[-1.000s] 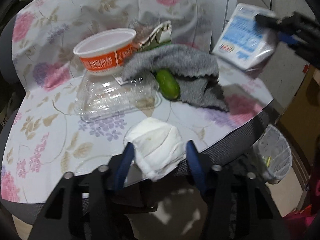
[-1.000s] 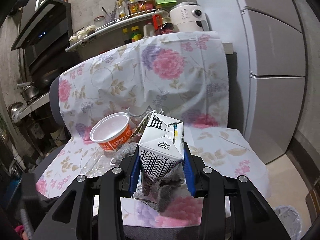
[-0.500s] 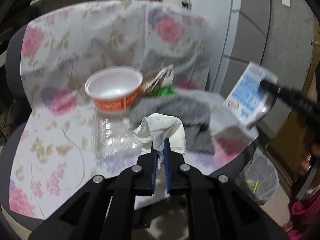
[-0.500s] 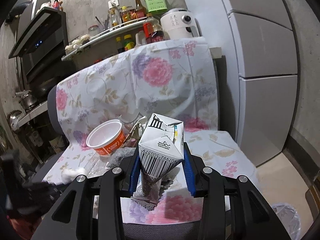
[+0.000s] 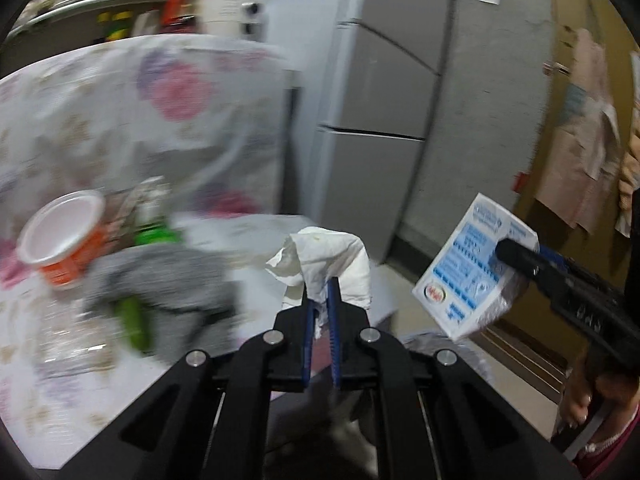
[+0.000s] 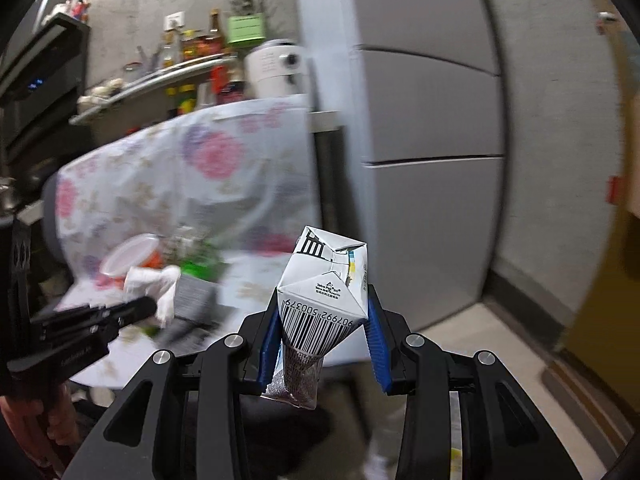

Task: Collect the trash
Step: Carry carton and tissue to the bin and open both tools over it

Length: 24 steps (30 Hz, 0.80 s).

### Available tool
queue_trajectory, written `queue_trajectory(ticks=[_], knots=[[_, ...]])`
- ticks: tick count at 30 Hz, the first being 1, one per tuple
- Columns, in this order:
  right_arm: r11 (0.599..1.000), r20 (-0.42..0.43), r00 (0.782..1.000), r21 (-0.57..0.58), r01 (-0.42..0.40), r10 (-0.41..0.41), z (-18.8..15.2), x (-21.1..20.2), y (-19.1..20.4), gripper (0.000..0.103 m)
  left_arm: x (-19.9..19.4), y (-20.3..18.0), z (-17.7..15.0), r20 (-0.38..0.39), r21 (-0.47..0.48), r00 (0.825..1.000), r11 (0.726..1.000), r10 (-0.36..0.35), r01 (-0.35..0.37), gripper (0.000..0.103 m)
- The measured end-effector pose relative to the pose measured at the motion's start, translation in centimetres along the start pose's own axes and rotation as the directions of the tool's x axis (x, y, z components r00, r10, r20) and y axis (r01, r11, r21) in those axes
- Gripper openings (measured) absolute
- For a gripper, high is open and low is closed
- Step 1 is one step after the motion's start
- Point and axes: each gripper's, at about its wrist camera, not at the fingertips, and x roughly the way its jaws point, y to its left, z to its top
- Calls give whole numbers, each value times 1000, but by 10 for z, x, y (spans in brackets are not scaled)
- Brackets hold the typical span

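My left gripper [image 5: 321, 285] is shut on a crumpled white tissue [image 5: 328, 260] and holds it in the air past the right edge of the floral-covered seat [image 5: 256, 240]. In the right wrist view the same left gripper [image 6: 146, 306] and tissue [image 6: 154, 284] show at the left. My right gripper [image 6: 324, 310] is shut on a white milk carton [image 6: 326, 280] with a barcode, its crushed silver end hanging down. The left wrist view shows that carton [image 5: 468, 272] at the right, with the right gripper [image 5: 516, 260] clamped on it.
On the floral cloth lie an orange-and-white cup [image 5: 60, 236], a grey cloth [image 5: 160, 276], a green object [image 5: 134, 316] and a clear plastic box [image 5: 68, 344], all blurred. A grey fridge [image 6: 440, 120] stands behind. A lined bin [image 5: 452, 344] sits low under the carton.
The left gripper shut on the tissue, lifted it off the floral cloth and swung right. The right gripper, still gripping the carton, also swung right toward the fridge.
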Motion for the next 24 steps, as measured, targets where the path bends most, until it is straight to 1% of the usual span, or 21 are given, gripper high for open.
queue_trajectory(ticks=[4,8,12,15,18,20,22,23,24], knots=[[994,-32,994,33,102,-101,-21,-13,-41,39,28,-45,-9,-22,52,997,996,-74,75,5],[980,-90,980,77,183,-176,-49,-15,-79,39,60,-87,-25,-100,93,983,983,-152,161,5],[962,-150,964,133,240,-220,-76,-8,-110,39,90,-119,-45,-195,119,956,962,-220,246,5],[949,-187,956,179,261,-227,-91,1,-129,39,110,-134,-52,-242,137,941,952,-237,275,5],[939,-221,948,210,273,-227,-102,14,-142,39,125,-142,-56,-276,147,931,946,-240,288,5],[930,-238,944,231,285,-230,-108,21,-150,42,133,-145,-56,-290,146,927,946,-238,288,14],[920,-259,939,260,294,-227,-112,28,-159,44,140,-148,-55,-299,143,926,949,-229,280,50],[913,-270,936,276,302,-227,-114,30,-163,47,140,-147,-55,-291,137,929,951,-230,278,53],[906,-276,934,290,308,-229,-117,29,-168,47,140,-146,-55,-288,134,929,951,-233,280,53]])
